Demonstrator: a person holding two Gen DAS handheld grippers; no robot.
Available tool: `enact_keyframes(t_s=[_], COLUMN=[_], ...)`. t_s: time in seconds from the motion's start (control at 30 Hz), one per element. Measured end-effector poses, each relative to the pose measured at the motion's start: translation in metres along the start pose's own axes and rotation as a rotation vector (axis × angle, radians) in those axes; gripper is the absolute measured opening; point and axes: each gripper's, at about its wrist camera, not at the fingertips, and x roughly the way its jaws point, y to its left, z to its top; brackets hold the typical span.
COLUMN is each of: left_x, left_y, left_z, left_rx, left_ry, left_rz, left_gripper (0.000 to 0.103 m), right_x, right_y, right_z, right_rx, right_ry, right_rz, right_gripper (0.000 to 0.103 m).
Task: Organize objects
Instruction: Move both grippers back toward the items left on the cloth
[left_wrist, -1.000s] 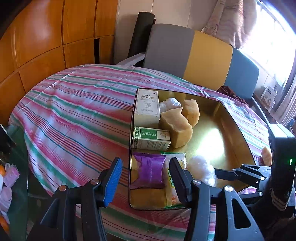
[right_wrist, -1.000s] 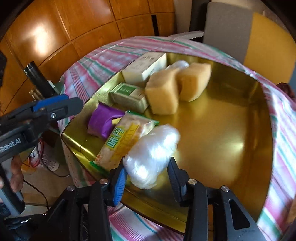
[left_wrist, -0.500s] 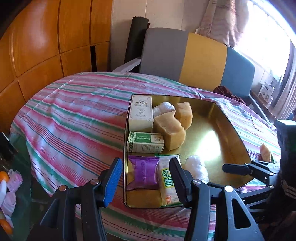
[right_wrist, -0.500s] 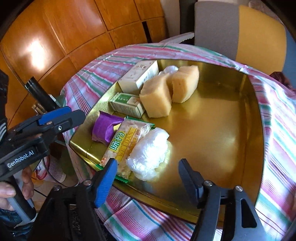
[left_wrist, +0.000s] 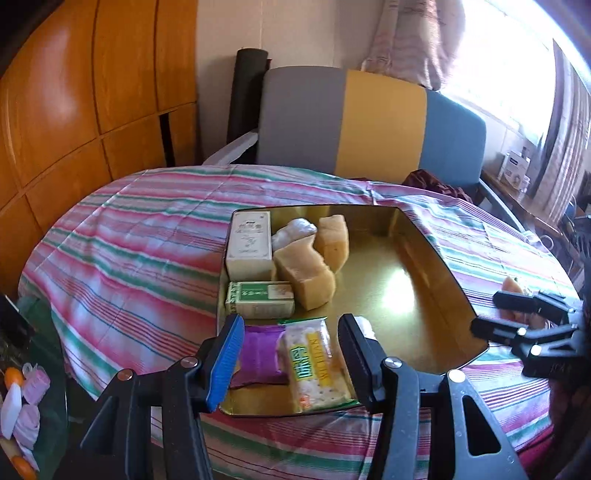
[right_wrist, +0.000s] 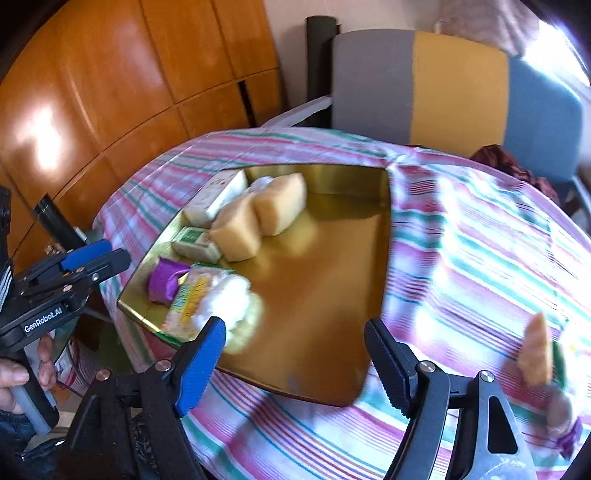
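A gold tray (left_wrist: 413, 295) (right_wrist: 332, 295) sits on the striped tablecloth. It holds a white box (left_wrist: 248, 245), a green box (left_wrist: 260, 303), two yellow sponges (left_wrist: 306, 277), a purple packet (left_wrist: 260, 354), a cracker packet (left_wrist: 312, 363) and a white plastic bundle (right_wrist: 231, 299). My left gripper (left_wrist: 291, 356) is open and empty, above the tray's near edge. My right gripper (right_wrist: 295, 362) is open and empty, at the tray's right front corner; it also shows in the left wrist view (left_wrist: 513, 314). An orange piece (right_wrist: 537, 350) lies on the cloth to the right.
A grey, yellow and blue chair (left_wrist: 369, 125) stands behind the table. Wooden wall panels (left_wrist: 74, 110) are on the left. A low glass table with small items (left_wrist: 22, 398) is at the lower left. A purple packet (right_wrist: 569, 435) lies on the cloth at the far right.
My right gripper has opened, let go of the white plastic bundle in the tray and pulled back to the right. My left gripper has drawn back a little.
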Motion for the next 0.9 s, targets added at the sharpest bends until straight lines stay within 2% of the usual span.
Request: enact_keyframes(t_s=[0.33, 0.5, 0.63, 0.73, 0.8, 0.9], left_x=[0.001, 0.001, 0.003, 0.007, 0.009, 0.012], left_y=[-0.034, -0.059, -0.080, -0.095, -0.109, -0.125], left_z=[0.008, 0.011, 0.012, 0.012, 0.011, 0.011], left_rx=[0.085, 0.136, 0.174, 0.198, 0.235, 0.268], left_ry=[-0.003, -0.003, 0.004, 0.027, 0.026, 0.035], left_rz=[-0.044, -0.096, -0.127, -0.157, -0.148, -0.157], left_gripper=[0.054, 0.054, 0.054, 0.054, 0.054, 0.054], right_x=[-0.046, -0.077, -0.101, -0.109, -0.113, -0.134], right_y=[-0.076, -0.132, -0.187, -0.228, -0.254, -0.270], right_z=[-0.003, -0.008, -0.024, -0.048, -0.062, -0.069], right_rx=[0.109, 0.200, 0.339, 0.468, 0.612, 0.713], right_ry=[-0.037, -0.090, -0.155, -0.183, -0.169, -0.260], right_rz=[-0.157, -0.306, -0.467, -0.575, -0.587, -0.600], right_gripper=[0.086, 0.092, 0.094, 0.095, 0.094, 0.094])
